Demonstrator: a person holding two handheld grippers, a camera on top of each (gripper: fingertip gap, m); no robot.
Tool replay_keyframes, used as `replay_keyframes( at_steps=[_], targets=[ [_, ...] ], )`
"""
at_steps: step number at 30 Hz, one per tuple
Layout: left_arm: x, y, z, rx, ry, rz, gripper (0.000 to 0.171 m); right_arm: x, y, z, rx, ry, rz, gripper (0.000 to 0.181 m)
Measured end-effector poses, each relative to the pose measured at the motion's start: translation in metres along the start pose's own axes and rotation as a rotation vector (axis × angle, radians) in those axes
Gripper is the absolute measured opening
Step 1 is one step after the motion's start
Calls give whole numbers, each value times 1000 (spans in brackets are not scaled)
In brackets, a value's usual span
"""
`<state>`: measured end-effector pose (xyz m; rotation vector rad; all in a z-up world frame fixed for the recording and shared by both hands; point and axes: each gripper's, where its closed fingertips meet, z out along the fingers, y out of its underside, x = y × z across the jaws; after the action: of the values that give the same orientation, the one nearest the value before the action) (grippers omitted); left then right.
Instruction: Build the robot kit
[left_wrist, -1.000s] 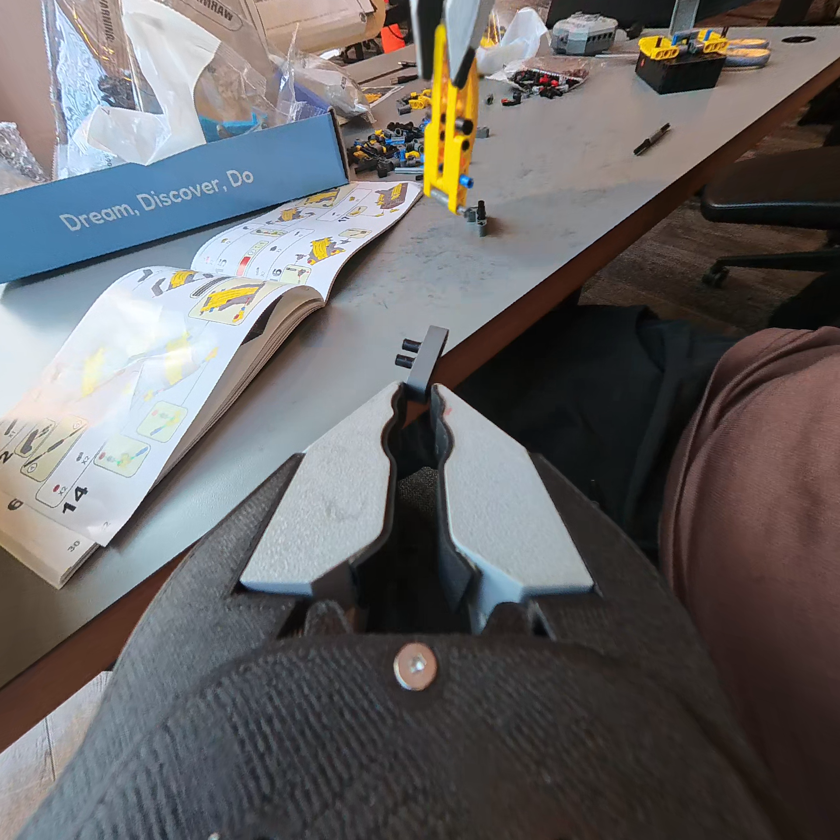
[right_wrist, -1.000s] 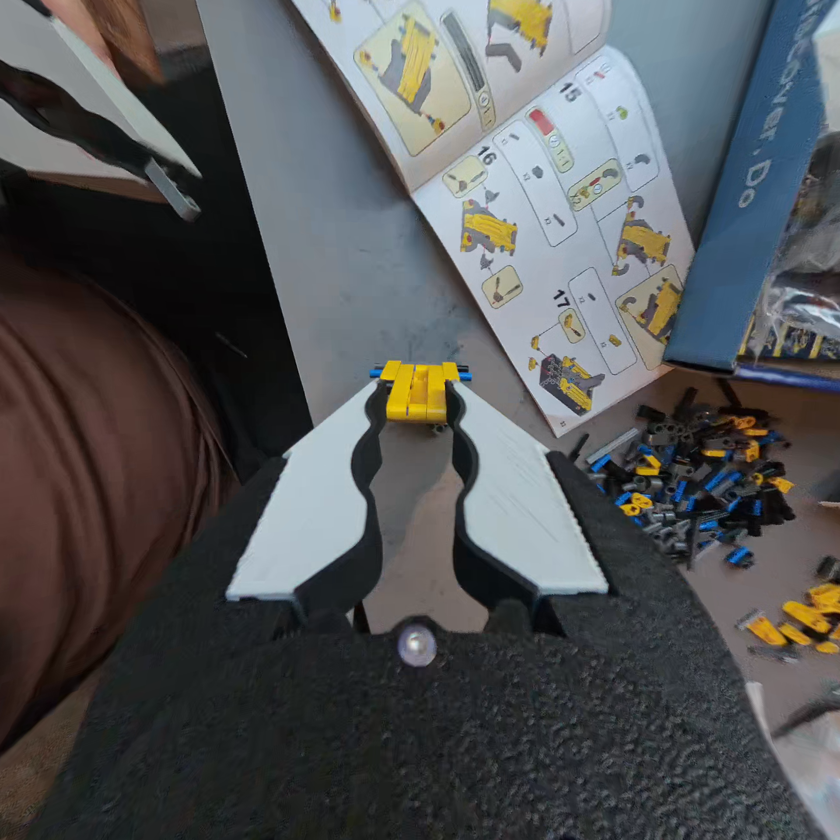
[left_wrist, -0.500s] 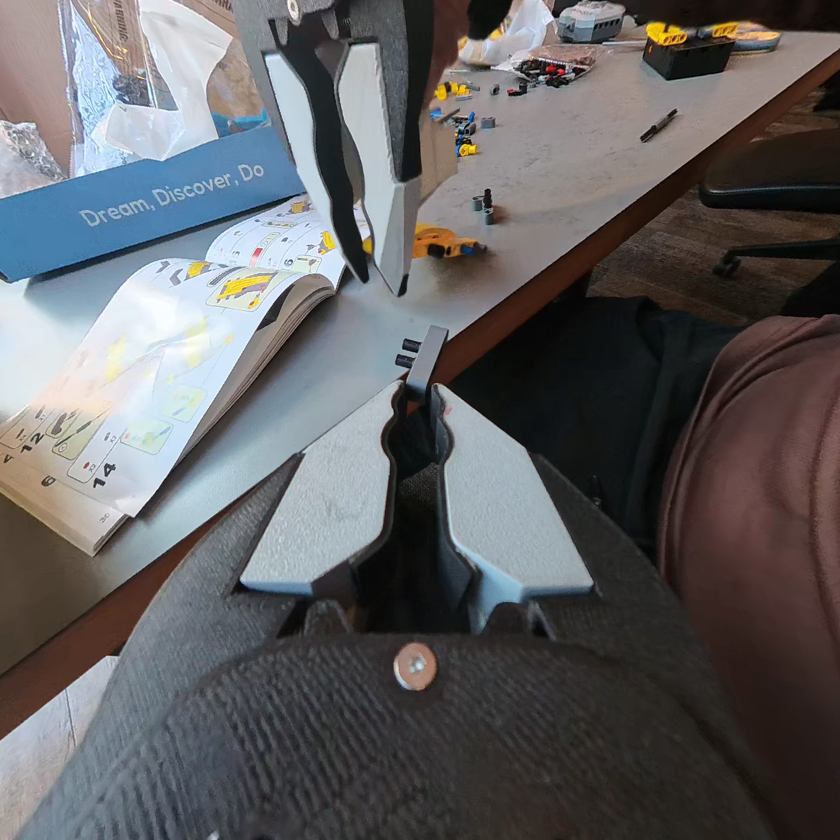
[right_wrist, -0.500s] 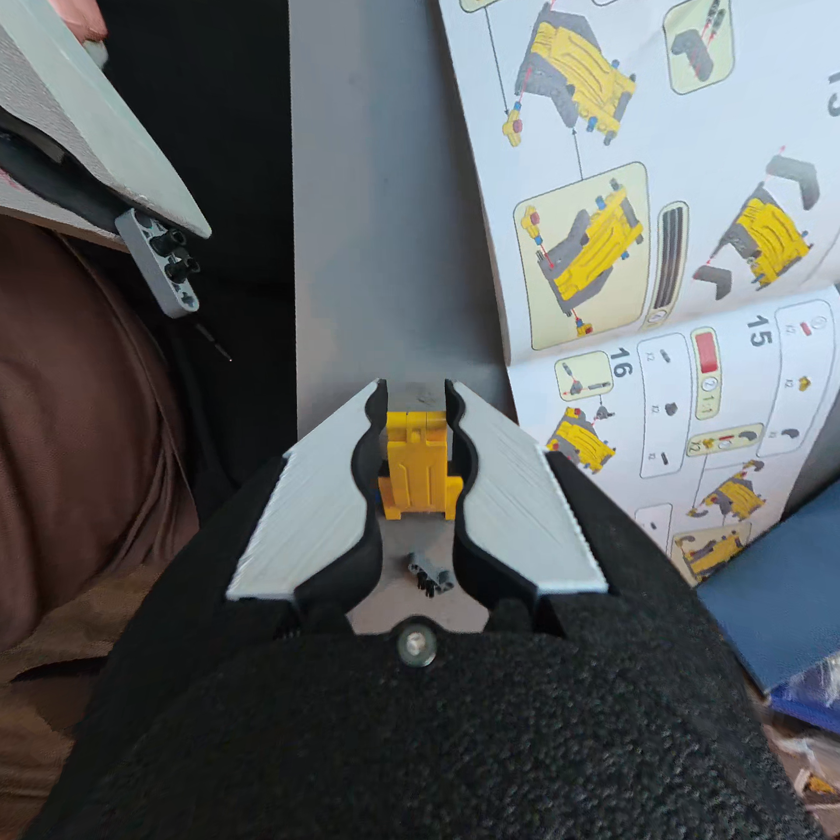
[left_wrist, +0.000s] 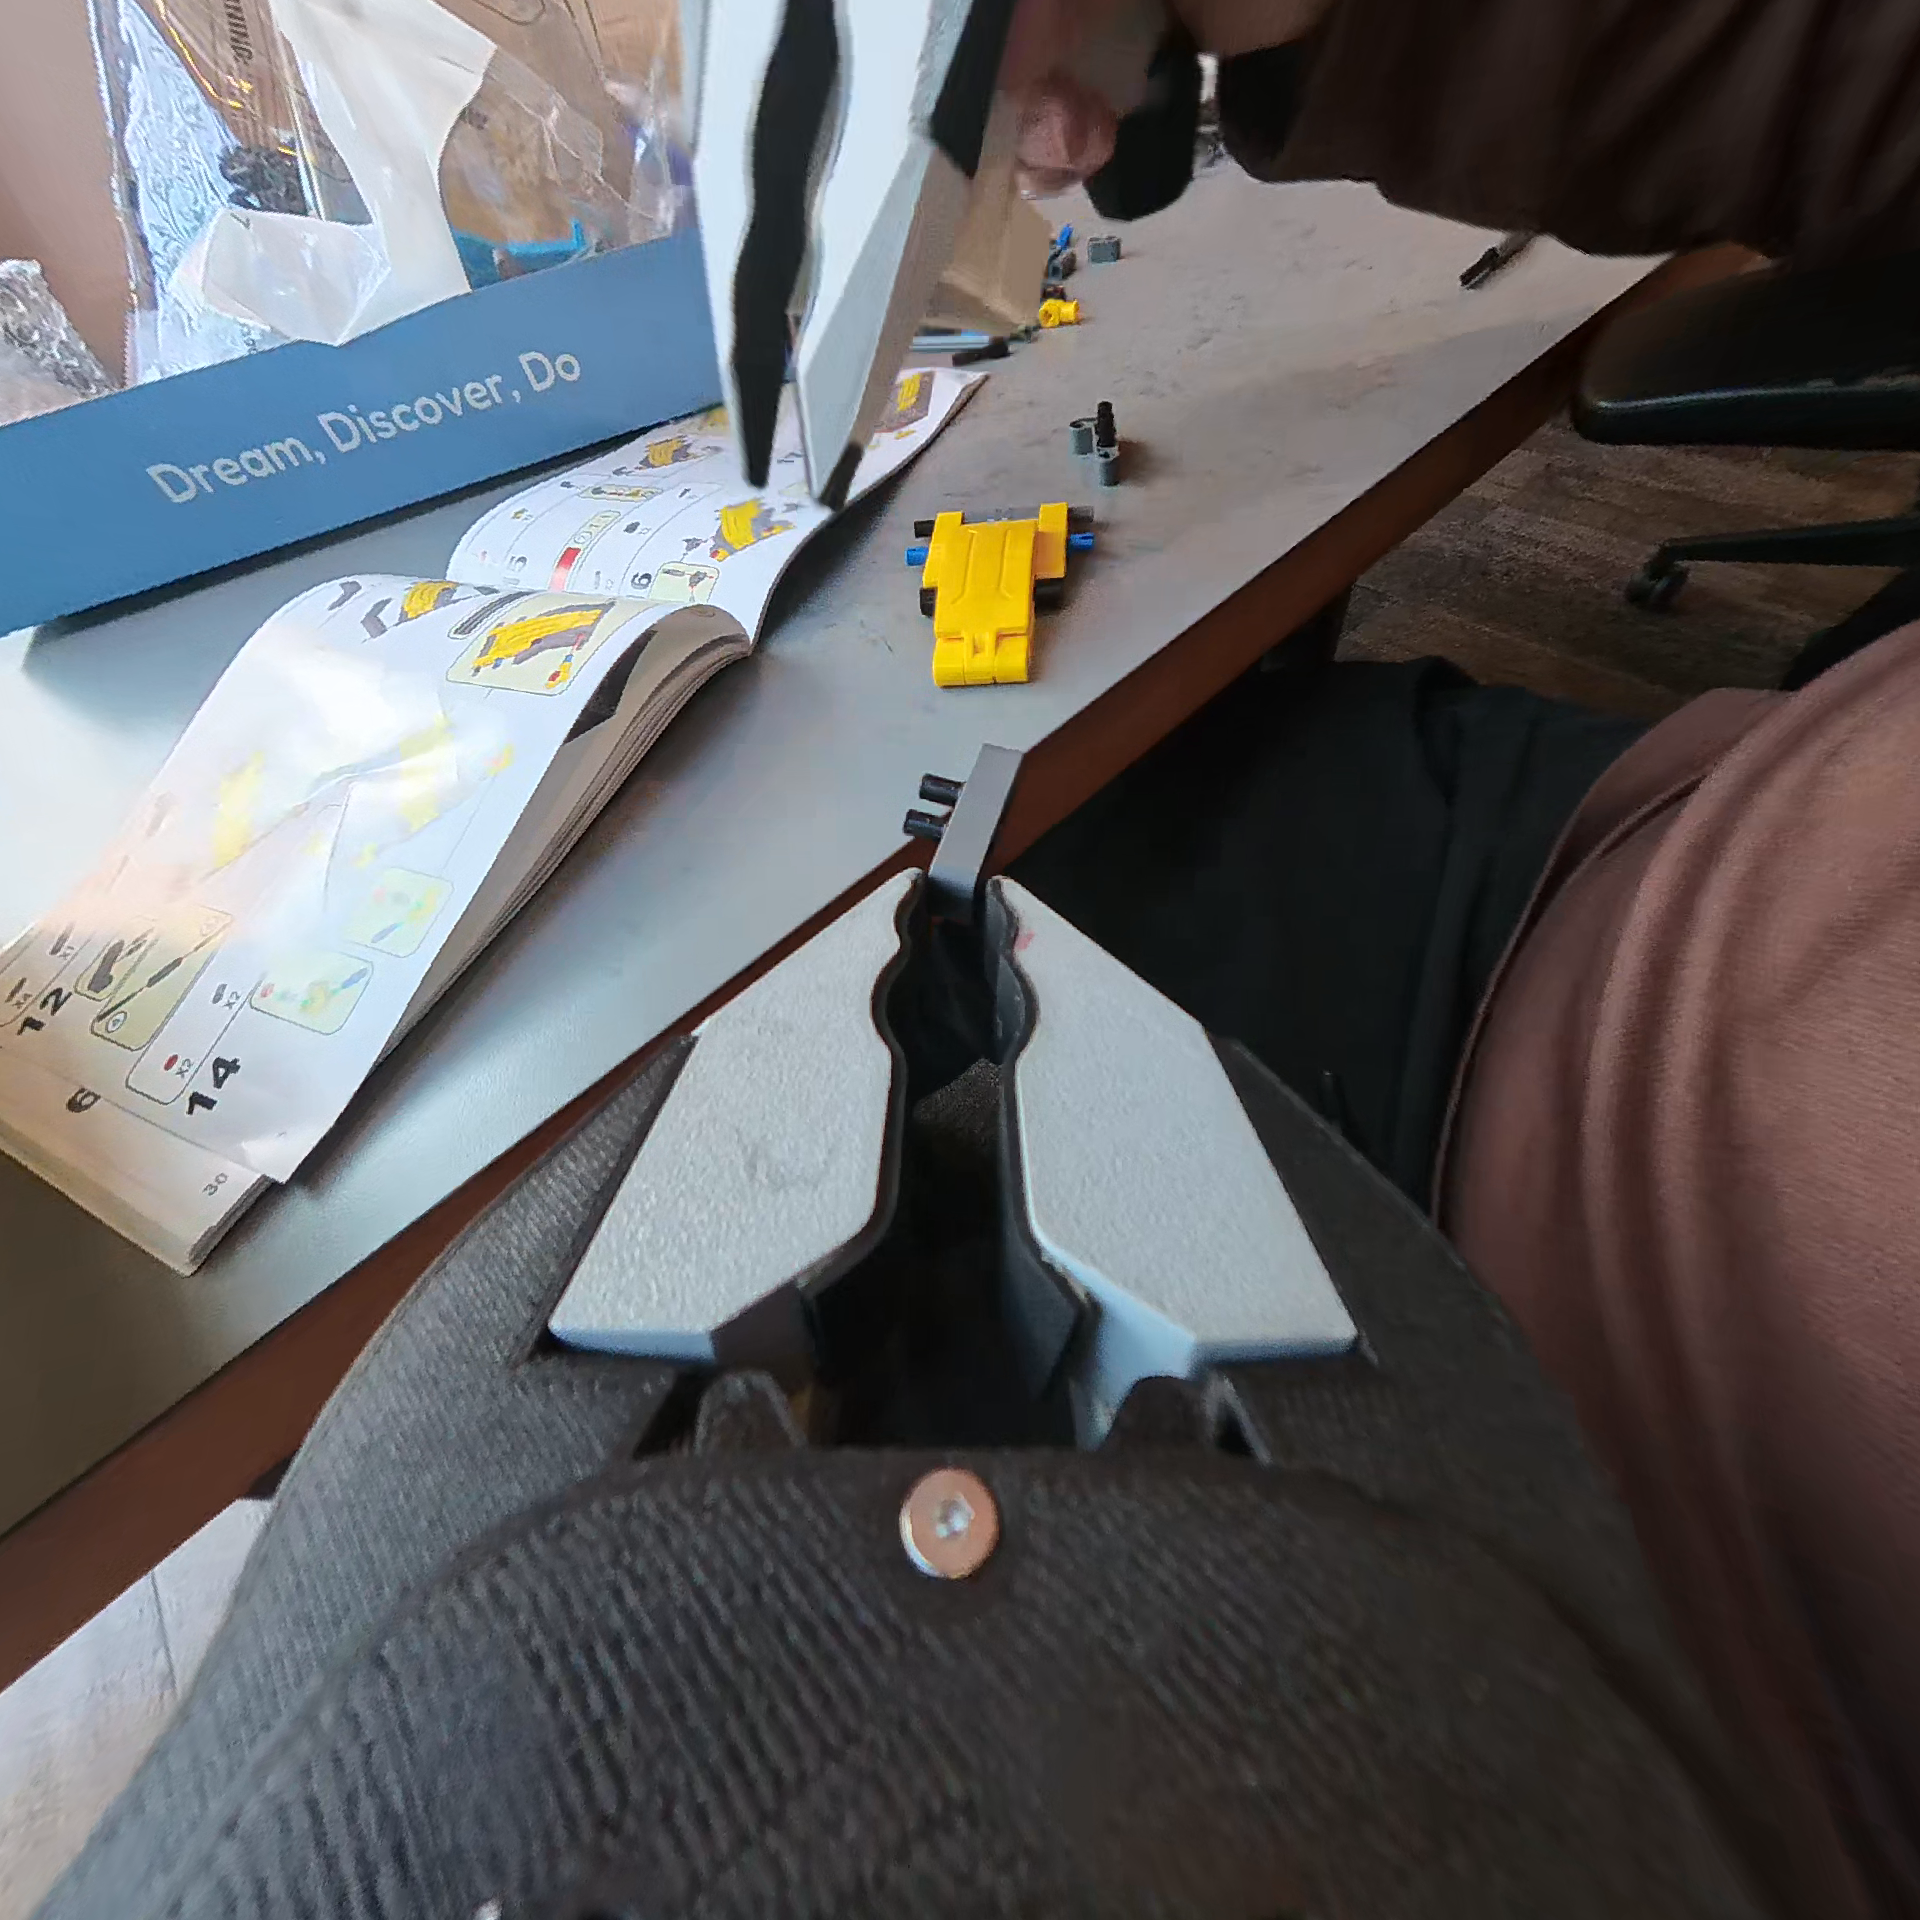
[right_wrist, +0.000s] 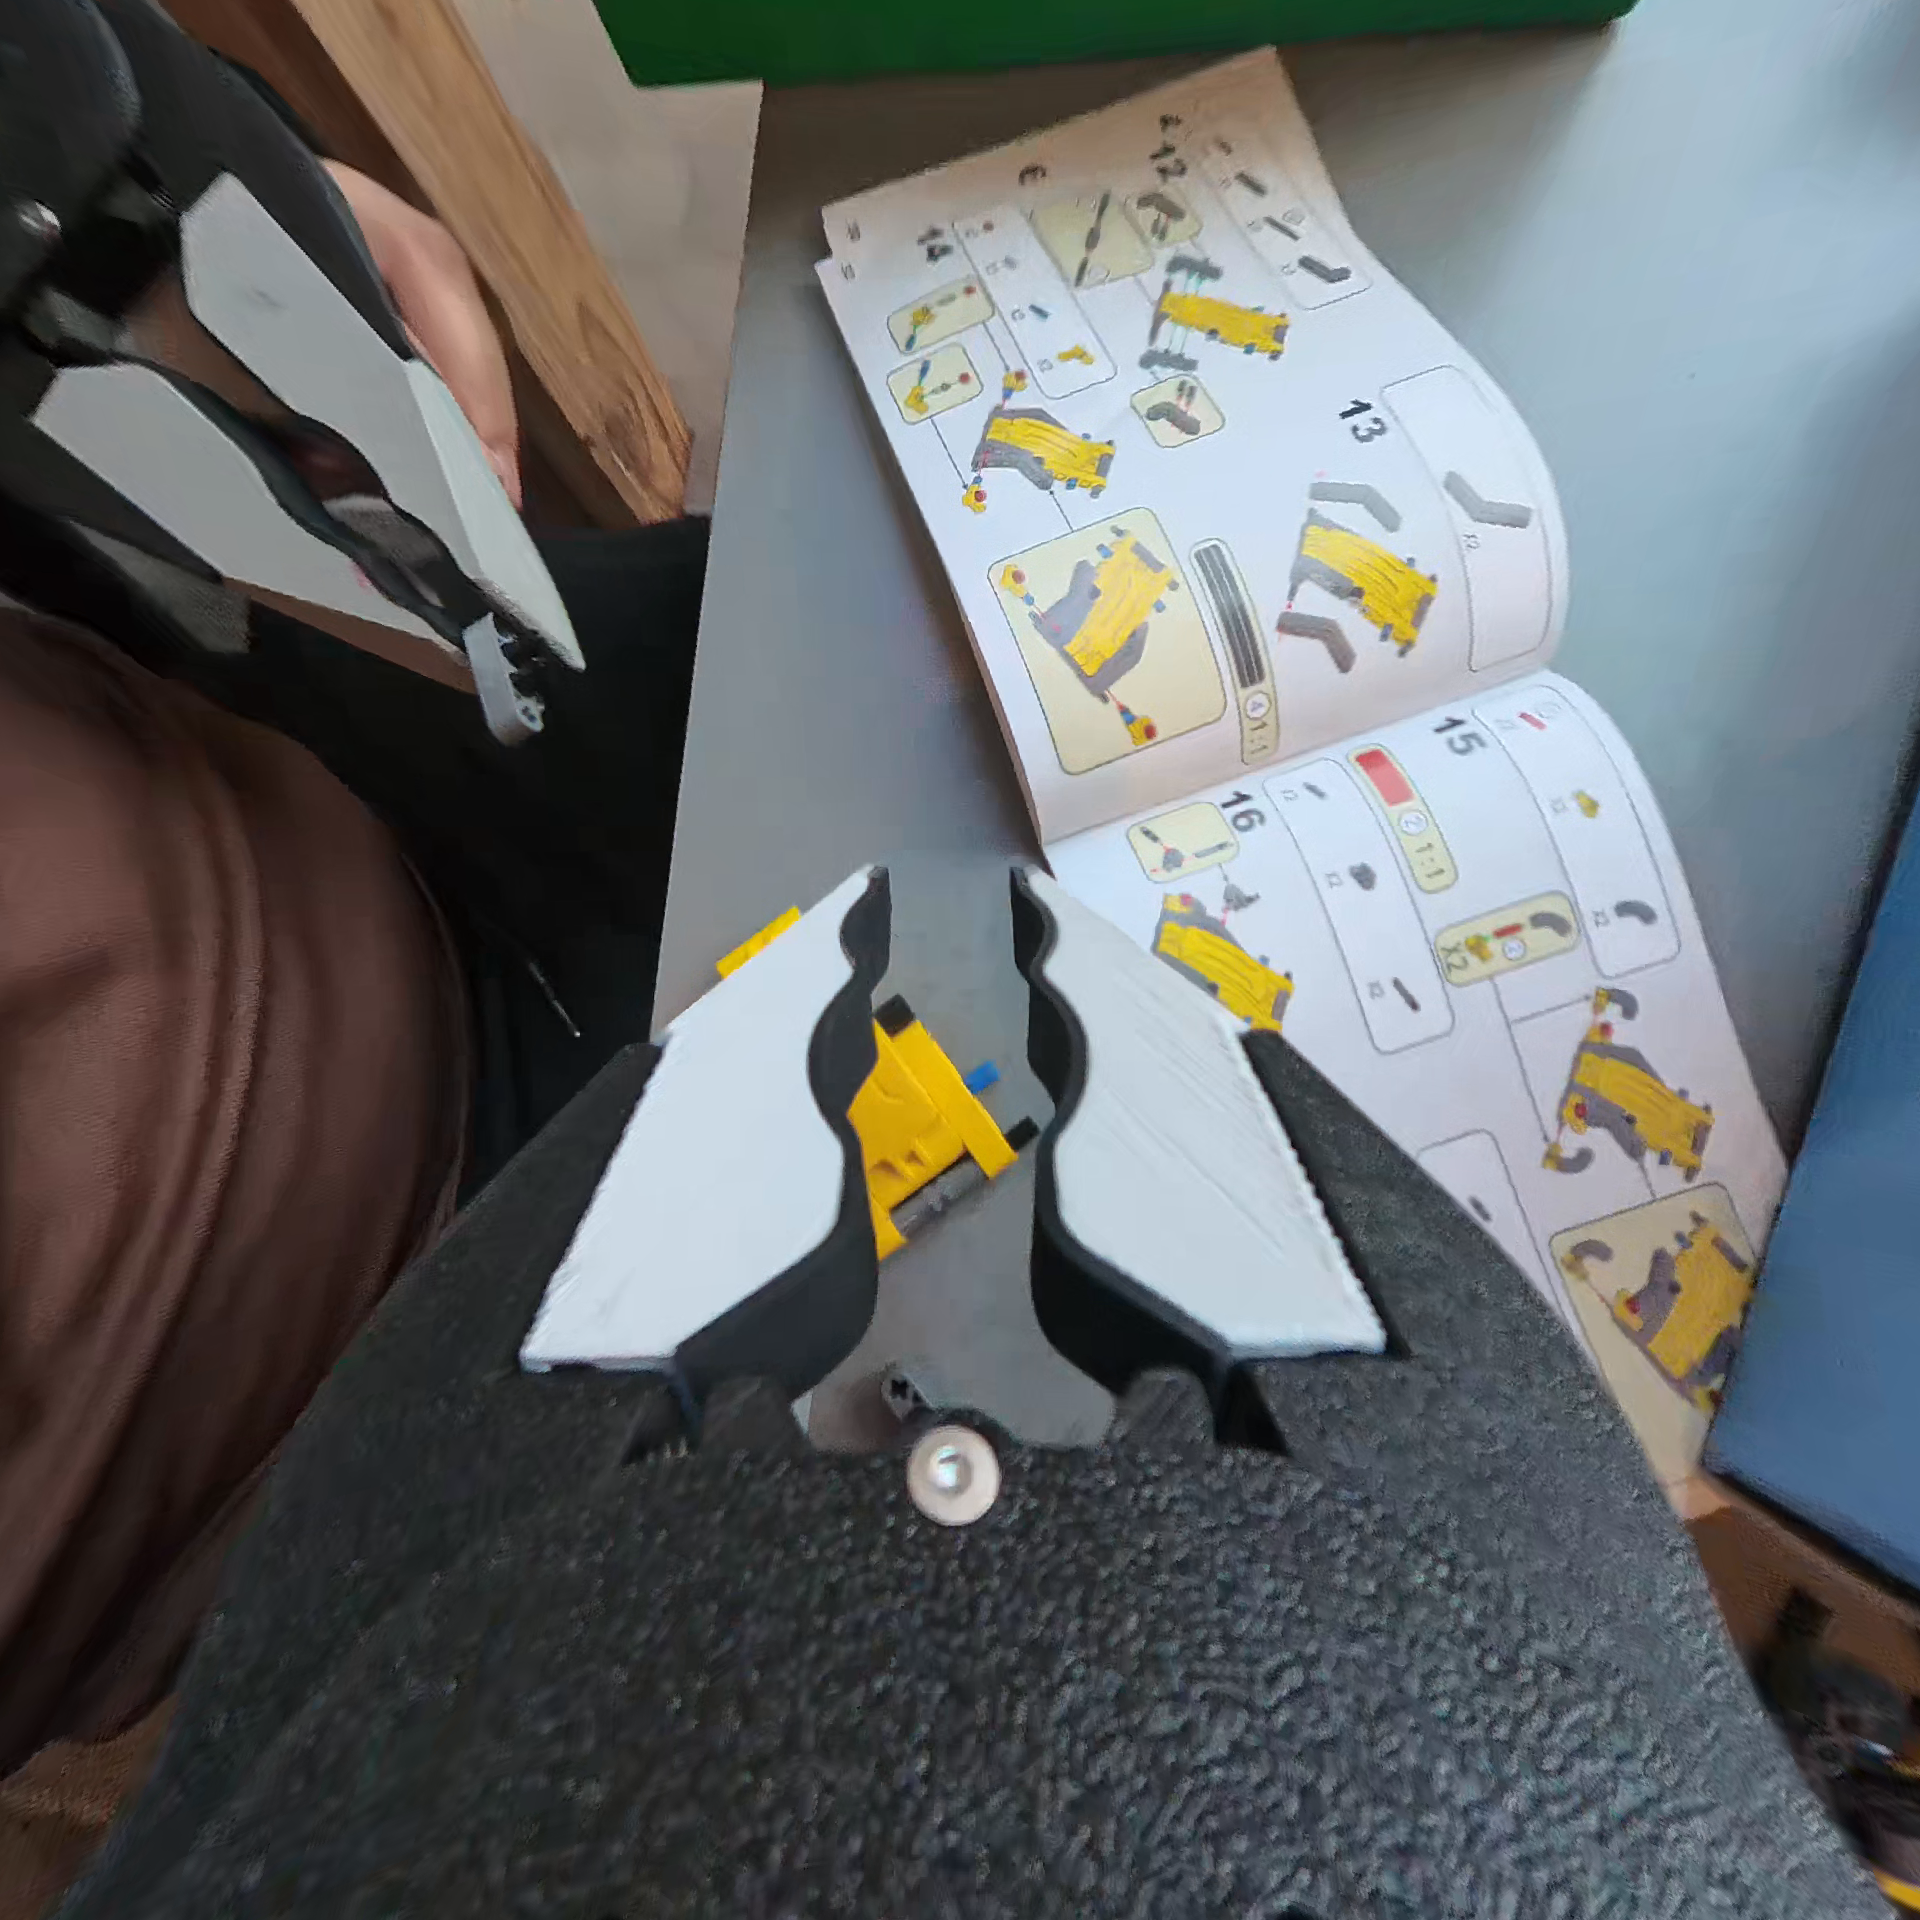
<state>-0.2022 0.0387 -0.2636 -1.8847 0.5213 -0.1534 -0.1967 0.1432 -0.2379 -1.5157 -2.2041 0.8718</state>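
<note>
Flat on the grey table (left_wrist: 727, 831) lies the yellow brick assembly (left_wrist: 987, 592), blue pins at its sides, 3 o'clock of the open booklet (left_wrist: 343, 831). Right gripper (right_wrist: 951, 883) hovers above it, jaws apart, empty. Left gripper (left_wrist: 956, 883) pinches a grey beam (left_wrist: 971, 831) w/ black pins.

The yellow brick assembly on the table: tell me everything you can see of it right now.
The yellow brick assembly lies flat on the grey table near its front edge, beside the open instruction booklet. It looks like glossy plastic: ribbed yellow panels, wider at the far end, with a dark crossbar and blue pins sticking out sideways. Nothing grips it; the right gripper hangs open above it, apart.
</note>
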Motion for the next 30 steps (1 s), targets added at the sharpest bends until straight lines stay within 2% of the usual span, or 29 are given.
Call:
replay_keyframes(
  at_steps=[3,6,9,13,16,21,24,30],
  targets=[
    [-3,-5,0,26,0,-5,7,-3,5,-15,131,-42,36,23],
    [-10,-14,0,45,-71,102,7,-24,4,-23,235,-131,36,23],
    [-7,-26,-2,104,-96,183,7,-54,-10,-26,364,-230,-4,23],
    [-1,-32,0,128,-121,237,7,-88,-28,-14,424,-274,-88,24],
    [6,-26,6,86,-105,260,7,-100,-31,-3,405,-198,-207,24],
    [13,-25,5,84,-77,231,7,-102,-23,13,346,-26,-399,16],
    [10,-21,2,67,-81,208,7,-100,-27,16,387,12,-402,16],
    [-2,-19,-6,73,-95,157,7,-92,-33,17,429,-3,-359,16]
  ],
)
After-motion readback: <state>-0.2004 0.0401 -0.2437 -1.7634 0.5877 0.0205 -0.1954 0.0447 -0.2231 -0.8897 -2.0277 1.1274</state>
